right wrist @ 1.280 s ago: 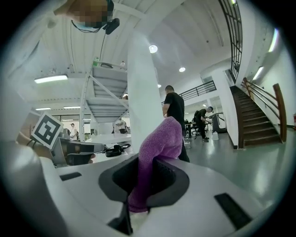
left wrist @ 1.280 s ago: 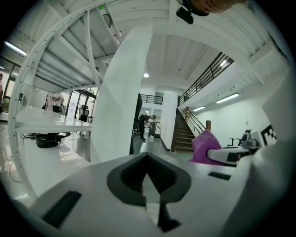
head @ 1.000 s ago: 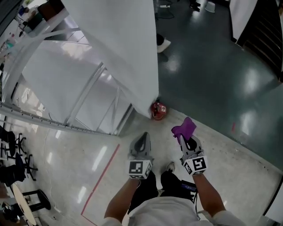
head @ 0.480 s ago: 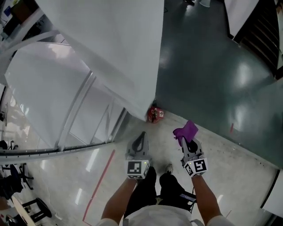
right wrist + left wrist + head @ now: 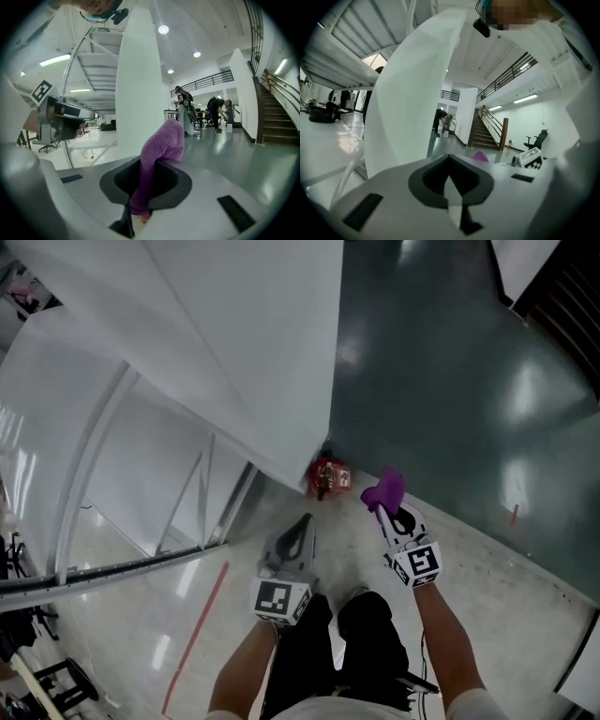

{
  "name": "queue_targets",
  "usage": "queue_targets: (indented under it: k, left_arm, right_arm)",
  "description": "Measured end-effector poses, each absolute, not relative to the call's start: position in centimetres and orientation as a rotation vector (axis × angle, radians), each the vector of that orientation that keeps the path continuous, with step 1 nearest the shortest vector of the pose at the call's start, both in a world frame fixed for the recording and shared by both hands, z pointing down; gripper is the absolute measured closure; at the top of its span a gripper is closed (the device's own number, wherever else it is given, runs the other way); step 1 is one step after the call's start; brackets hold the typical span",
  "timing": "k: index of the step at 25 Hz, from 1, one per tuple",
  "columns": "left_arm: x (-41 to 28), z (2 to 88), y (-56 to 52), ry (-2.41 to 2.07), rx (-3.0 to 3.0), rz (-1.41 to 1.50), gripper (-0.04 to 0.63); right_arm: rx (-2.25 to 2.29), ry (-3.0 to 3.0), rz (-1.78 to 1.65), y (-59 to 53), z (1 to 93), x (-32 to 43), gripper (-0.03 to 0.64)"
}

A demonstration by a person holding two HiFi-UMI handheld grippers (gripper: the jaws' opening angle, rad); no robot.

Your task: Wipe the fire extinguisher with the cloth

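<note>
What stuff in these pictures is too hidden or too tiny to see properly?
- The fire extinguisher: in the head view it is tiny and seen from above, its far side tucked behind the white panel; no label is readable. Neither gripper view shows it.
- The purple cloth: in the right gripper view its lower end disappears between the right tongs.
- The distant people: right gripper view, too small to tell what they do.

**Where the three cameras look**

The head view looks steeply down from above onto the left gripper [image 5: 305, 521] and the right gripper [image 5: 386, 514]. Each gripper view sits close behind its own jaws and looks nearly level along them into the hall. All three views share the white panel [image 5: 234, 352] ahead of the grippers and the purple cloth [image 5: 385, 489] at the right gripper's tips.
</note>
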State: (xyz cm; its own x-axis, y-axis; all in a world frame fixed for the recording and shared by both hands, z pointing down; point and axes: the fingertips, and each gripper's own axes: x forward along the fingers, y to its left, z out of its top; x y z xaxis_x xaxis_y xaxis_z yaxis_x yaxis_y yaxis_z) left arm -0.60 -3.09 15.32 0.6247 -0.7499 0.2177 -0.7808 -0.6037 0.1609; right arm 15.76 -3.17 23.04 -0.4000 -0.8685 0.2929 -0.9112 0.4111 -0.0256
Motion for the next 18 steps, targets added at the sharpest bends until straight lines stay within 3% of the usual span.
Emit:
queue_targets:
  k: [10,18]
  left_arm:
    - [0.4,31.8,-5.3,-1.218,2.656,0.208,0.591]
    - [-1.1,38.4,-4.9,-1.219,2.664,0.069,0.591]
  right_arm:
    - [1.258,-2.442,0.180,-14.1,44.9,16.5,0.564]
    - [1.095,-2.428,0.036,-19.1,51.8,15.0,0.565]
